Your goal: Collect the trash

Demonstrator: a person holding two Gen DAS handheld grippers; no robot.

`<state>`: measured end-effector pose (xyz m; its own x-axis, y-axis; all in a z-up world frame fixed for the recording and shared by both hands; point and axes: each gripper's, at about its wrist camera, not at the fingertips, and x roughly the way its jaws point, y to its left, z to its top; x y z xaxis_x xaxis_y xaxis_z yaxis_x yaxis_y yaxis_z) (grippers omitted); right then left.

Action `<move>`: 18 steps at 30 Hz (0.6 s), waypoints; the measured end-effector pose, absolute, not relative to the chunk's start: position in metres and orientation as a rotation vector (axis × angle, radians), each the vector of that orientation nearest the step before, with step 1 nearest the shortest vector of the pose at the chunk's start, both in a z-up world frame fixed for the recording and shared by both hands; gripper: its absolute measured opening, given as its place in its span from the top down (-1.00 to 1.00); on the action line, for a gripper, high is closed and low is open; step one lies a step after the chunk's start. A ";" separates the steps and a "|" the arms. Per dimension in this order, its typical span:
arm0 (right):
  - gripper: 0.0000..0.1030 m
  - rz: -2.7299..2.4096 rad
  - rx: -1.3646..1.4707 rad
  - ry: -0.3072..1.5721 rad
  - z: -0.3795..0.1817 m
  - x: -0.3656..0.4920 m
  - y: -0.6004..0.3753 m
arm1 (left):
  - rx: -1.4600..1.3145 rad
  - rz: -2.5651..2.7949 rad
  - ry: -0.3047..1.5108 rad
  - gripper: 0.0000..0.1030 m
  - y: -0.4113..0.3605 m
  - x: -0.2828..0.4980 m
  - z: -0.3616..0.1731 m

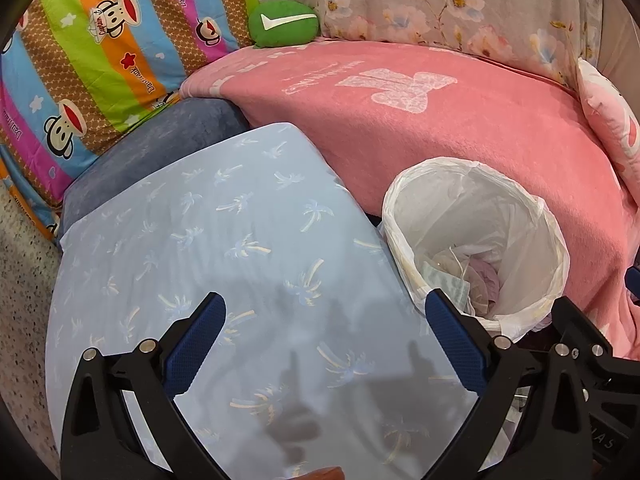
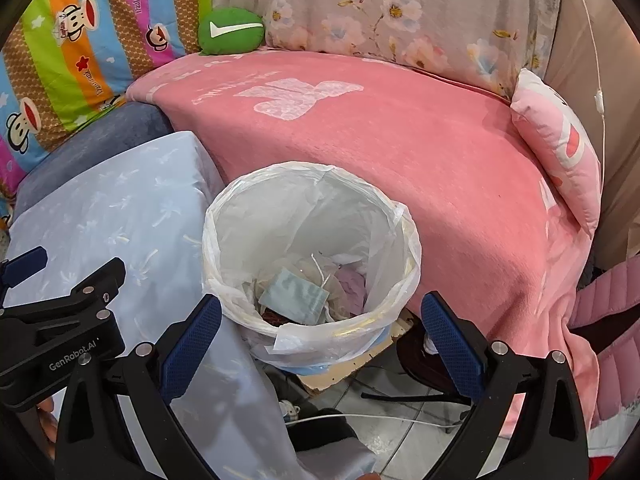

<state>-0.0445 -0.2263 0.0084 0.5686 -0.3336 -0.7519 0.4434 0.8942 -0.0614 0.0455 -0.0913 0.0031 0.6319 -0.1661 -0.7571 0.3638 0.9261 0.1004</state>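
Left tool point(image 1: 324, 312) spread wide and holding nothing over a pale blue palm-print cloth point(image 1: 208, 232); right tool point(image 2: 320, 314) likewise spread, empty, above a round bin lined with a white plastic bag point(image 2: 384, 216). Inside the bin, a light blue face mask point(image 2: 294, 294) on crumpled tissue. Beyond, a pink blanket point(image 2: 400, 136) and a green round cushion point(image 2: 230, 30).

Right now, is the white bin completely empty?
No, the white bin holds trash at its bottom, including a light blue face mask.
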 end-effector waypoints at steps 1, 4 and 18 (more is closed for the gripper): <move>-0.89 -0.460 0.140 0.852 0.008 -0.045 -0.227 | 0.255 -0.307 0.839 -0.86 -0.092 0.046 0.003; -0.89 -0.463 0.142 0.855 0.007 -0.046 -0.229 | 0.254 -0.306 0.847 -0.86 -0.093 0.045 0.001; -0.89 -0.473 0.147 0.861 0.005 -0.050 -0.231 | 0.242 -0.288 0.869 -0.87 -0.094 0.040 -0.003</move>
<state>-0.0501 -0.2305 0.0047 0.5560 -0.3407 -0.7581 0.4575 0.8870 -0.0631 0.0401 -0.0940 -0.0030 0.6111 -0.1495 -0.7773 0.3448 0.9342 0.0914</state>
